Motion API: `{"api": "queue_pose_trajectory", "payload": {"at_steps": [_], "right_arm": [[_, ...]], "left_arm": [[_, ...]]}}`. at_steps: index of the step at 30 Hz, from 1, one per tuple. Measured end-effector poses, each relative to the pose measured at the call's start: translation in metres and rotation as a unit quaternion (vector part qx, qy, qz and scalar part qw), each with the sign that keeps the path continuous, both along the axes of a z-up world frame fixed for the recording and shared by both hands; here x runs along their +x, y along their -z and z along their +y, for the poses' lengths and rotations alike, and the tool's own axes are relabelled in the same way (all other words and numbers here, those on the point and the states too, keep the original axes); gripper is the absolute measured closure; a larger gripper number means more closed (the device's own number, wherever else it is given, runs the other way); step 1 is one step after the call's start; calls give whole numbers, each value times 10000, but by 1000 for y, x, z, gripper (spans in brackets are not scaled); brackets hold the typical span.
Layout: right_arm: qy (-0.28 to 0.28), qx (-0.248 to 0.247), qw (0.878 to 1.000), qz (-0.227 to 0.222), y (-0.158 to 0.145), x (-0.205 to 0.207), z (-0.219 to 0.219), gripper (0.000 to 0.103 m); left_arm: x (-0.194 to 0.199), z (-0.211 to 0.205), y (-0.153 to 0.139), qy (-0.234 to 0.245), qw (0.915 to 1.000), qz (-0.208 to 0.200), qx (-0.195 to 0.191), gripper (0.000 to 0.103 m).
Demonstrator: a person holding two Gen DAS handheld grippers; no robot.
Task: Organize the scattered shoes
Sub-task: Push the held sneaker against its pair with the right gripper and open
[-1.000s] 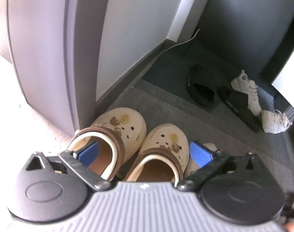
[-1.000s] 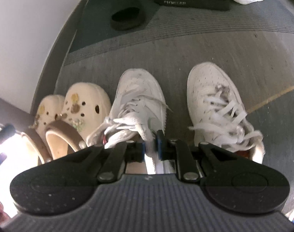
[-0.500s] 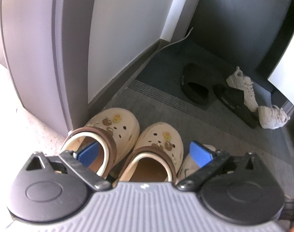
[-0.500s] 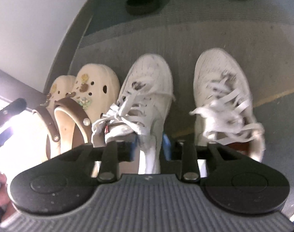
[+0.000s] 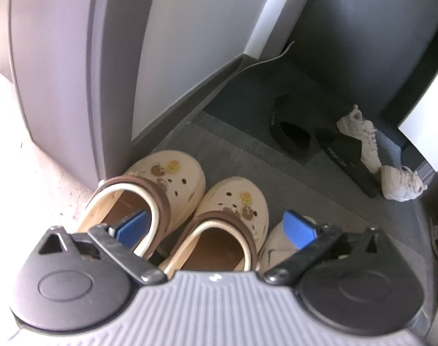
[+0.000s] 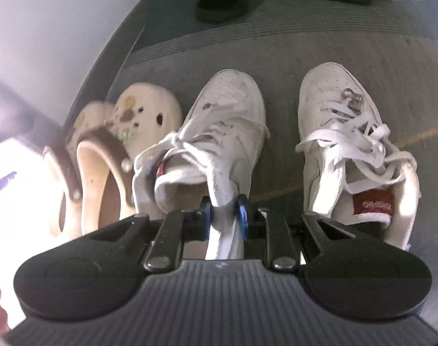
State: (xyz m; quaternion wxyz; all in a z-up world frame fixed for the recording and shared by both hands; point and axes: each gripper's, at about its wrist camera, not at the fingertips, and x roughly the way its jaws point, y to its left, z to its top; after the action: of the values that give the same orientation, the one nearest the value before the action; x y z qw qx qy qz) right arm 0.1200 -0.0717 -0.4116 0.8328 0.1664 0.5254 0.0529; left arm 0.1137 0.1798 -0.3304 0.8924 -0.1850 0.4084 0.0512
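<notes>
Right gripper (image 6: 224,212): blue pads nearly together, pinching the heel-side collar of the left white sneaker (image 6: 219,132), which sits on grey floor mat (image 6: 276,54) just beside the cream clogs (image 6: 132,132). Its mate, the right white sneaker (image 6: 351,144), stands apart to the right, red tongue label showing. Left gripper (image 5: 216,227): jaws spread wide, holding nothing, hovering over the cream clog pair (image 5: 190,196) by the wall. Far back: black slides (image 5: 319,141) and two more white trainers (image 5: 377,158), scattered.
</notes>
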Motion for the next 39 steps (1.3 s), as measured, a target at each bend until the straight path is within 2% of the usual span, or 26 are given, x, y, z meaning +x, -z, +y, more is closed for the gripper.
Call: {"api": "queue_pose_trajectory", "payload": {"at_steps": [6, 13, 20, 24, 27, 30, 34, 36, 39], "right_arm": [[-280, 197, 9993, -129, -4, -4, 7, 81], [-324, 530, 9981, 34, -2, -5, -1, 79], [-460, 226, 9983, -282, -53, -17, -23, 73], [-150, 116, 9996, -210, -67, -24, -43, 73], [91, -161, 9997, 134, -57, -27, -56, 73], [92, -42, 9985, 544, -36, -25, -59, 73], [63, -316, 9976, 610, -17, -16, -54, 73], [125, -227, 9973, 683, -4, -10, -52, 73], [3, -376, 9978, 542, -2, -11, -46, 82]], "left_arm": [[1, -9, -1, 135, 9998, -54, 112, 2], [1, -10, -2, 95, 9999, -29, 111, 2], [2, -12, -3, 137, 9998, -76, 114, 2], [2, -14, -4, 158, 9998, -109, 100, 2], [1, -14, -5, 173, 9998, -107, 63, 2], [-1, -13, -5, 180, 9998, -100, 57, 2], [-2, -10, -5, 166, 9998, -74, 9, 2], [-2, -9, -5, 141, 9999, -57, 2, 2], [0, -8, -3, 126, 9999, -14, -20, 2]]}}
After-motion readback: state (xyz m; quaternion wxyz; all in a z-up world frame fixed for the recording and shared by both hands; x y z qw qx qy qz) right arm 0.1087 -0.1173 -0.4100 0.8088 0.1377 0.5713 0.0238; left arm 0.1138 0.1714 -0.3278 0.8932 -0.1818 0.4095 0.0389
